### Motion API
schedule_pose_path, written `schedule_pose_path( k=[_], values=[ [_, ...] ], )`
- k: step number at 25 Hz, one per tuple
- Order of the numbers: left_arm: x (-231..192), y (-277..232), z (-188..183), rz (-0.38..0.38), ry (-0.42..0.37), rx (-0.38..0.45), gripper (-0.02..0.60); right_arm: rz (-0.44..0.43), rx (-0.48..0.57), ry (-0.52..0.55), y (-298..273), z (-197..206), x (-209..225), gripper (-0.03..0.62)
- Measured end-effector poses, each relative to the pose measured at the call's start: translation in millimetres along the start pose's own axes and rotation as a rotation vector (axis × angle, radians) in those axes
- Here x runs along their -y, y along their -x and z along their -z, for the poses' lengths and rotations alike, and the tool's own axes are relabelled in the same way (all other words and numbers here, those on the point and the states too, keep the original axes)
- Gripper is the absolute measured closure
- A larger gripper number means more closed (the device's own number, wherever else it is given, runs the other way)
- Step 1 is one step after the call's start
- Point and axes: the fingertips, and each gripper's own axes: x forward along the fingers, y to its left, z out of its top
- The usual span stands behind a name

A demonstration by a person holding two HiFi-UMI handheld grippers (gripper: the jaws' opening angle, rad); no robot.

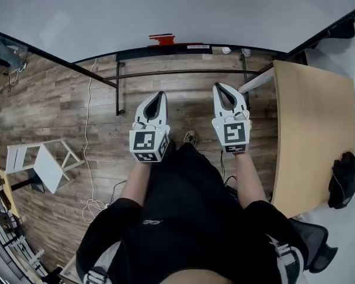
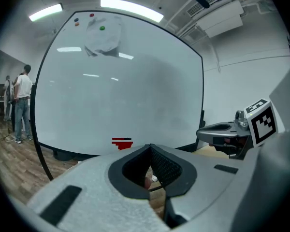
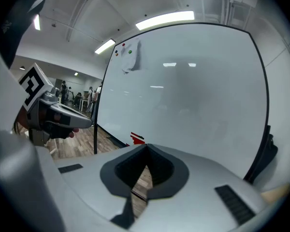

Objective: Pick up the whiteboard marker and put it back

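A large whiteboard (image 1: 165, 10) stands ahead of me on a wheeled frame. On its bottom ledge lie red markers with a dark one (image 1: 163, 39), which also show as the red markers (image 2: 122, 142) and the red markers (image 3: 137, 138). My left gripper (image 1: 160, 94) and right gripper (image 1: 218, 86) hang side by side over the wood floor, well short of the ledge. Both are shut, tips touching, nothing between them. Along its own jaws the left gripper (image 2: 150, 146) points at the board's lower edge, and the right gripper (image 3: 146, 145) does the same.
A light wooden table (image 1: 310, 129) stands at the right with a black object (image 1: 343, 179) on it. The board's black frame bar (image 1: 177, 73) crosses the floor ahead. A white stool (image 1: 44, 164) and a white cable (image 1: 89, 158) lie at the left. People (image 2: 21, 103) stand far off left.
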Motion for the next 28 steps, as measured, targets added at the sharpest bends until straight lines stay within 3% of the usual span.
schedule_pose_path(
  k=[11, 17, 28],
  values=[
    [-34.0, -52.1, 15.8, 0.002, 0.04, -0.039, 0.575, -0.049, -0.151, 0.25, -68.6, 10.6, 12.3, 0.592],
    [-68.7, -86.6, 19.5, 0.0, 0.081, -0.068, 0.575, -0.085, -0.286, 0.468, -125.1, 21.4, 15.4, 0.592],
    [-128.1, -116.9, 61.1, -0.02, 0.152, -0.144, 0.575, -0.209, -0.503, 0.774, -227.9, 78.5, 9.2, 0.591]
  ],
)
